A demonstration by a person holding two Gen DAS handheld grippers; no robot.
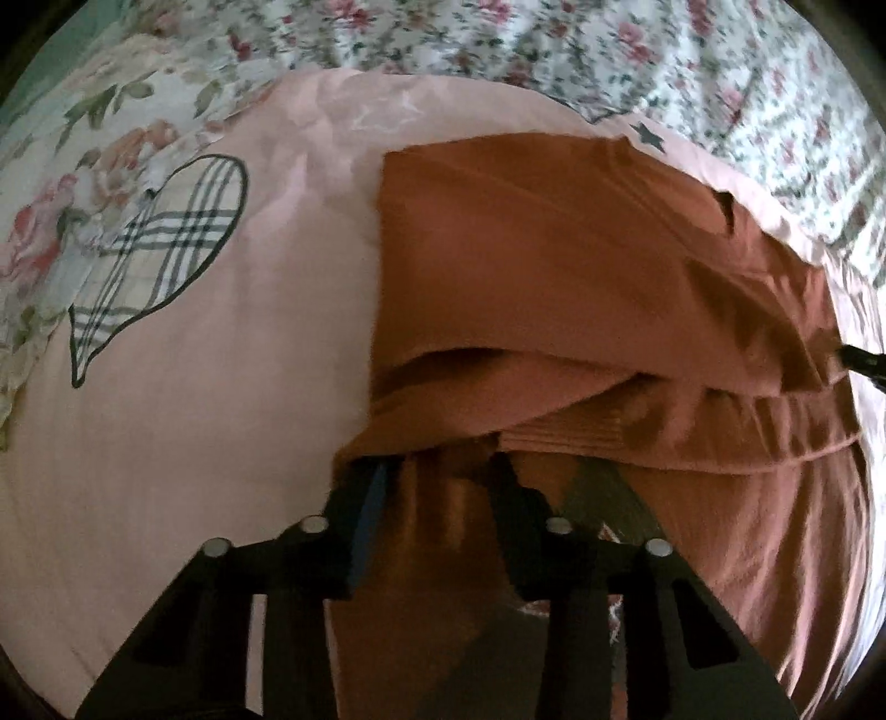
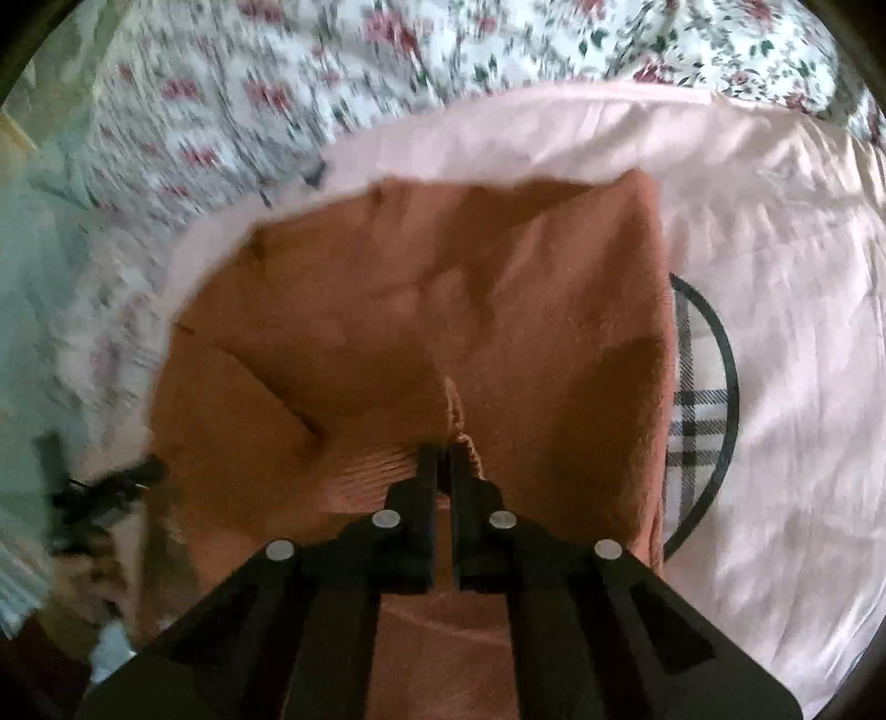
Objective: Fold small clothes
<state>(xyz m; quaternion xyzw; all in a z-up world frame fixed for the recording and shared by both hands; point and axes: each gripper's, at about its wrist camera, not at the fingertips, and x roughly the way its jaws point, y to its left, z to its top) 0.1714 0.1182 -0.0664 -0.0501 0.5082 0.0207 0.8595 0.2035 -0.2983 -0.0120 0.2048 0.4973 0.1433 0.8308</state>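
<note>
A rust-orange garment (image 1: 554, 249) (image 2: 415, 288) lies partly folded on a pink cloth (image 1: 221, 415) (image 2: 775, 249). In the left wrist view, my left gripper (image 1: 432, 459) has a thick bunch of the garment's near edge between its fingers. A raised fold covers the fingertips. In the right wrist view, my right gripper (image 2: 440, 454) has its jaws almost together. They pinch a narrow ridge of the garment's ribbed hem (image 2: 454, 410). A dark tip at the right edge (image 1: 864, 360) looks like my right gripper.
The pink cloth carries a plaid heart print (image 1: 155, 249) (image 2: 698, 410) beside the garment. Floral bedding (image 1: 554, 39) (image 2: 277, 83) lies beyond it. A blurred black object (image 2: 105, 487) sits at the left edge of the right wrist view.
</note>
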